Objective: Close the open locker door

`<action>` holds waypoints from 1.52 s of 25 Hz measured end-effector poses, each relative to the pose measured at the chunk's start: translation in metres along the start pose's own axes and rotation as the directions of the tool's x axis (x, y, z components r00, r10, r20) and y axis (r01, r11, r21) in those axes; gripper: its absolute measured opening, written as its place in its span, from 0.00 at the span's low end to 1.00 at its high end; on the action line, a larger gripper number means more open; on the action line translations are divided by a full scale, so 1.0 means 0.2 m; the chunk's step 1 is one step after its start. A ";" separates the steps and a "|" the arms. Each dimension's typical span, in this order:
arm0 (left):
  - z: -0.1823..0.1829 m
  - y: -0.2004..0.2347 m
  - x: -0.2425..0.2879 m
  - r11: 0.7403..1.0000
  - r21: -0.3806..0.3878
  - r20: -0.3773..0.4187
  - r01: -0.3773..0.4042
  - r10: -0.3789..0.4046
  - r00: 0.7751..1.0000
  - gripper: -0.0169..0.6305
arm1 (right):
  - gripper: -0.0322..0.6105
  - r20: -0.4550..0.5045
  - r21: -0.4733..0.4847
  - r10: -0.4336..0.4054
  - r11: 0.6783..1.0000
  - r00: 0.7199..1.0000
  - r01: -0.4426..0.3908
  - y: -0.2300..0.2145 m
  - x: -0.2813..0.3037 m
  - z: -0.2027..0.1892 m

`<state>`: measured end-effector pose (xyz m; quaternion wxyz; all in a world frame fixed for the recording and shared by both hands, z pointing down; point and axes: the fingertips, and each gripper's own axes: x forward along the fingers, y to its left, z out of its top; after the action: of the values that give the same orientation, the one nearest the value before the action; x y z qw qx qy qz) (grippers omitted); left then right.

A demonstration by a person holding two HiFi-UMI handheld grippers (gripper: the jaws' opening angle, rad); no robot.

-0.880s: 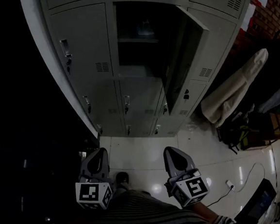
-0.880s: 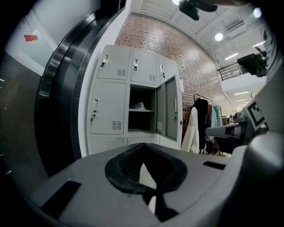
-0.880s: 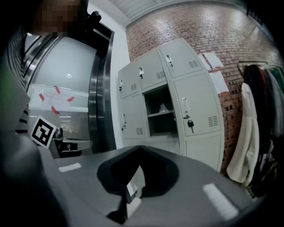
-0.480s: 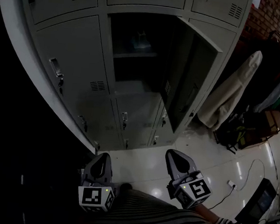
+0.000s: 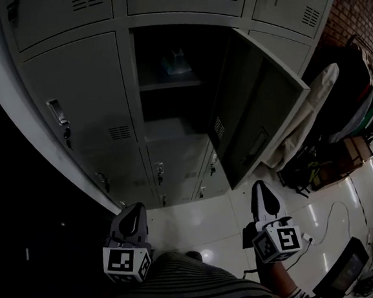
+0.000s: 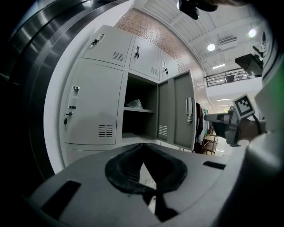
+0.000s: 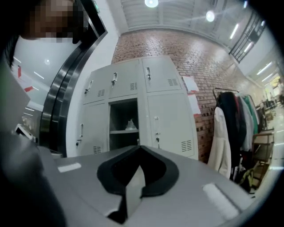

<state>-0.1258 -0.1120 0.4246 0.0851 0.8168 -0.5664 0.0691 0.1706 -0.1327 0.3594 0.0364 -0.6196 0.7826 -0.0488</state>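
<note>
A grey locker bank (image 5: 81, 97) fills the head view. One middle compartment (image 5: 172, 92) stands open, with a pale item on its shelf (image 5: 175, 61). Its door (image 5: 260, 122) swings out to the right, inner face toward me. My left gripper (image 5: 132, 208) is shut and empty, low over the floor and well short of the lockers. My right gripper (image 5: 263, 187) is shut and empty too, just below the door's lower free corner and apart from it. The left gripper view shows the left gripper (image 6: 143, 146) aimed at the open door (image 6: 183, 111). The right gripper (image 7: 140, 147) faces the door's outer side (image 7: 171, 126).
A white garment (image 5: 306, 116) and dark coats hang on a rack right of the door. Bags (image 5: 308, 172) lie beneath them. A cable and plug (image 5: 308, 239) cross the glossy tiled floor, near a dark box (image 5: 344, 272). A dark wall rises on the left.
The lockers have drawn nearer and the door looks larger. My right gripper has moved right and forward toward the door's lower corner. The left gripper has hardly shifted.
</note>
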 end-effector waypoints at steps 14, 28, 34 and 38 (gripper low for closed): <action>0.10 -0.02 0.13 0.999 -0.007 0.022 -0.039 0.039 0.999 0.03 | 0.05 0.077 -0.036 0.037 0.999 0.996 -0.035 -0.13 0.23 0.24; 0.13 0.05 0.13 0.992 -0.007 0.052 -0.126 0.126 0.991 0.03 | 0.05 0.032 -0.037 0.260 0.965 0.965 -0.259 0.18 0.31 0.16; 0.13 0.13 0.06 0.984 0.001 0.048 -0.181 0.180 0.982 0.03 | 0.05 0.025 -0.067 0.399 0.916 0.917 -0.396 0.45 0.43 0.17; 0.12 0.21 0.01 0.974 -0.007 0.055 -0.227 0.227 0.972 0.03 | 0.05 -0.012 -0.078 0.473 0.878 0.881 -0.472 0.63 0.52 0.16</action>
<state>-0.1639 -0.1345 0.4038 0.0609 0.7484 -0.6581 0.0554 0.0277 -0.2067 0.3132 0.0257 -0.4111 0.9112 -0.0051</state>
